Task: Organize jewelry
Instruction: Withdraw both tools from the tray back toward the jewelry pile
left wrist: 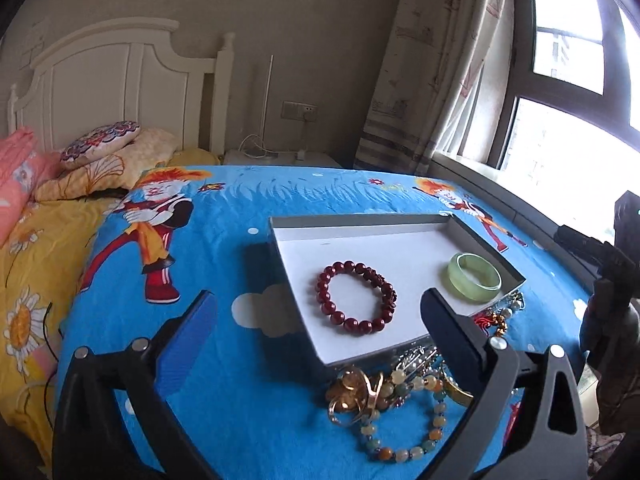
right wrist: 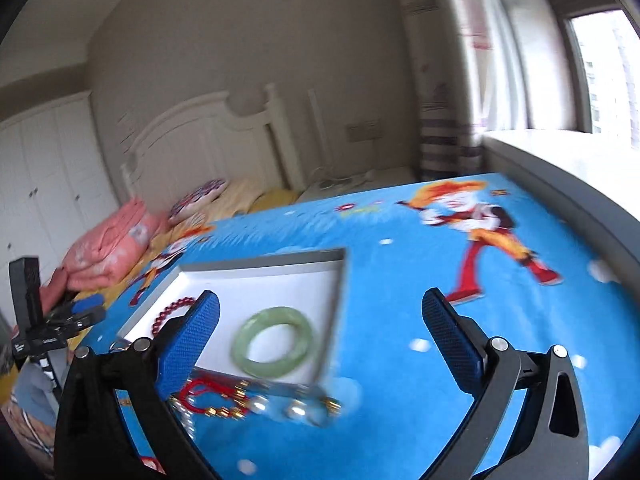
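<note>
While both tongs [left wrist: 320, 320] [right wrist: 320, 320] gape empty, red bracelet [left wrist: 356, 297], jade bangle [left wrist: 475, 277] lie in tray [left wrist: 360, 222].

no legible text, labels or numbers in either view; small white print on the black device [right wrist: 40, 342] at the left edge of the right wrist view is too blurred to read

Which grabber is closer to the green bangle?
Right. The right gripper hangs open just over the green bangle in the box; the left gripper, also open, sits farther back, nearer the red bead bracelet.
</note>
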Motion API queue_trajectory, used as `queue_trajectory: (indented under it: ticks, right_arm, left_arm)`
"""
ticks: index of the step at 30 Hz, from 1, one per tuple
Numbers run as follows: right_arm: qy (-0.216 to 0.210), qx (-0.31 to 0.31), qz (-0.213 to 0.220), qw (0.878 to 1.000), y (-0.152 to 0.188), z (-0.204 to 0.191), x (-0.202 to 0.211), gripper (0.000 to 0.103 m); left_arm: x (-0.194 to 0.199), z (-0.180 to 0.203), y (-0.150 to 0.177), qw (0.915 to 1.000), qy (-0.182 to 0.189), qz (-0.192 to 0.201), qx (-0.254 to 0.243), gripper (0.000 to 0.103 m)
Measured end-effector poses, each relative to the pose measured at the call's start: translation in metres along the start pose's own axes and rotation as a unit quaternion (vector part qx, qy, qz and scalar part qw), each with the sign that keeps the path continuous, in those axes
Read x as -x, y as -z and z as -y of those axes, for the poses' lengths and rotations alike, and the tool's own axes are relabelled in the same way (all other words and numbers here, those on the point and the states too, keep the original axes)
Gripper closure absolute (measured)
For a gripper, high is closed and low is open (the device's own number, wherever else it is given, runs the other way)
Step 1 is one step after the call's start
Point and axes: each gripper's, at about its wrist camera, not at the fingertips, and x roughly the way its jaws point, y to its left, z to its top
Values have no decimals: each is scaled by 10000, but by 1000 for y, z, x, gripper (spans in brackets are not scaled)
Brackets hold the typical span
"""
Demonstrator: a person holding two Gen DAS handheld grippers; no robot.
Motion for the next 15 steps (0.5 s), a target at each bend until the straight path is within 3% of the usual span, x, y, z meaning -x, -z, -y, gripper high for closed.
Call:
queue_trajectory:
  ticks: [3, 7, 10, 15]
  right_arm:
    - [272, 3, -119, 9996, 13, 13, 13, 5]
    - [278, 492, -368, 9977, 31, -3, 20, 5]
    - [72, 770, -712, 9945, 43, -29, 14, 5]
    - [-400, 1313, -1107, 9843, 57, -84, -1, 5]
  left_arm:
    - [19, -17, 5, 9985, 133, 240, 484, 2]
    - [22, -35, 13, 9949, 161, -8, 1000, 2]
    - [25, -39, 16, 9936, 215, -54, 1105, 2]
    - [38, -30, 24, 9952, 58, 192, 955, 2]
